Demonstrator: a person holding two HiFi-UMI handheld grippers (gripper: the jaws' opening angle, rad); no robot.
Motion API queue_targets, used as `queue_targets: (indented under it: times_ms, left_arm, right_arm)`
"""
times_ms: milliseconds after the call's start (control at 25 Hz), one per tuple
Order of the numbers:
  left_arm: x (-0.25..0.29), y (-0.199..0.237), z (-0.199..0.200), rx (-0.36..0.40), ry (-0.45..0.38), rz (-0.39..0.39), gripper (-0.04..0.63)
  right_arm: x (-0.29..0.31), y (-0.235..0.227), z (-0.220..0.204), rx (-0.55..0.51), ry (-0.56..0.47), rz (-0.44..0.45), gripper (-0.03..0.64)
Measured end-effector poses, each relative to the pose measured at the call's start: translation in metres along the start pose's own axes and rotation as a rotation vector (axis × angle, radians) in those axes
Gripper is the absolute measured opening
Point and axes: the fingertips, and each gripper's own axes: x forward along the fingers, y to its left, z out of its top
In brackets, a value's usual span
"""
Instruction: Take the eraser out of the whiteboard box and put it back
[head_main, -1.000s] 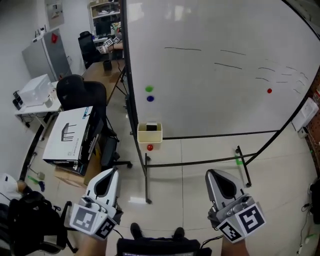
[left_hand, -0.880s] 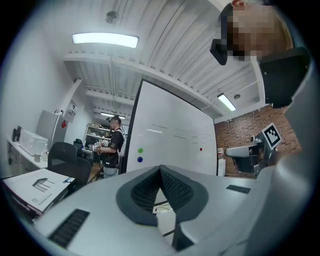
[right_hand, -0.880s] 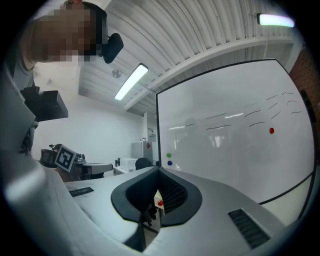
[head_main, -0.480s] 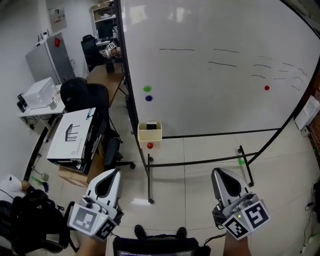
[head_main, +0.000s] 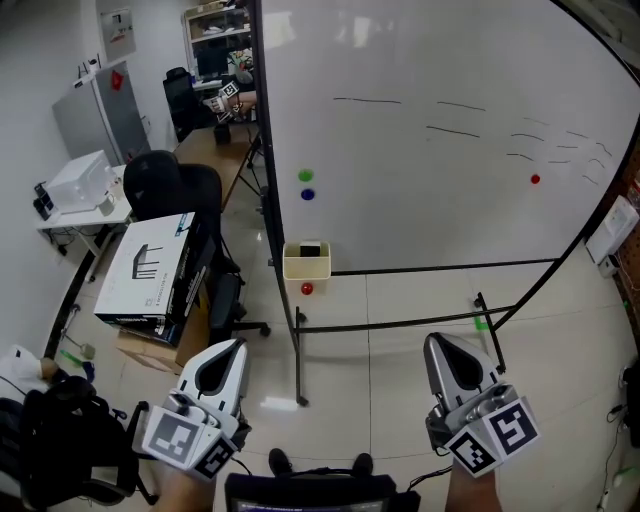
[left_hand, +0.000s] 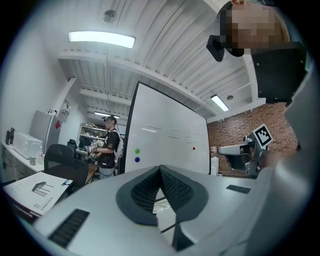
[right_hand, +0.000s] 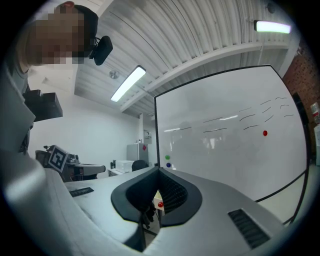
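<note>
Eraser (head_main: 309, 249) first: where is it?

It shows as a dark block inside the cream whiteboard box (head_main: 306, 270). The box hangs at the lower left corner of the whiteboard (head_main: 430, 130), just above a red magnet (head_main: 307, 289).

And the claws?

The left claw (head_main: 230, 348) and the right claw (head_main: 441, 347) sit low in the head view, well apart from the box. Both point level toward the board, above the floor (head_main: 400, 300).

Clenched or released?

Both clenched, with nothing between them. In the left gripper view the ribbed pads (left_hand: 173, 190) meet at the tip. The right gripper view shows the same, with the red magnet visible through the gap below the tip.

Anything else on the board?

A green magnet (head_main: 306, 176) sits over a blue magnet (head_main: 307, 195), and a second red magnet (head_main: 535, 179) is far to the right. There are a few thin pen strokes near the top.
</note>
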Motion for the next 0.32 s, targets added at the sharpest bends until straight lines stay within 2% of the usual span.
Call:
queue_targets:
  times_ms: [320]
  left_arm:
    - [-0.0008, 0.0023, 0.0082, 0.005, -0.026, -0.01, 0.019]
  right_arm:
    - [0.001, 0.0039, 0.0042, -0.008, -0.003, -0.009, 0.017]
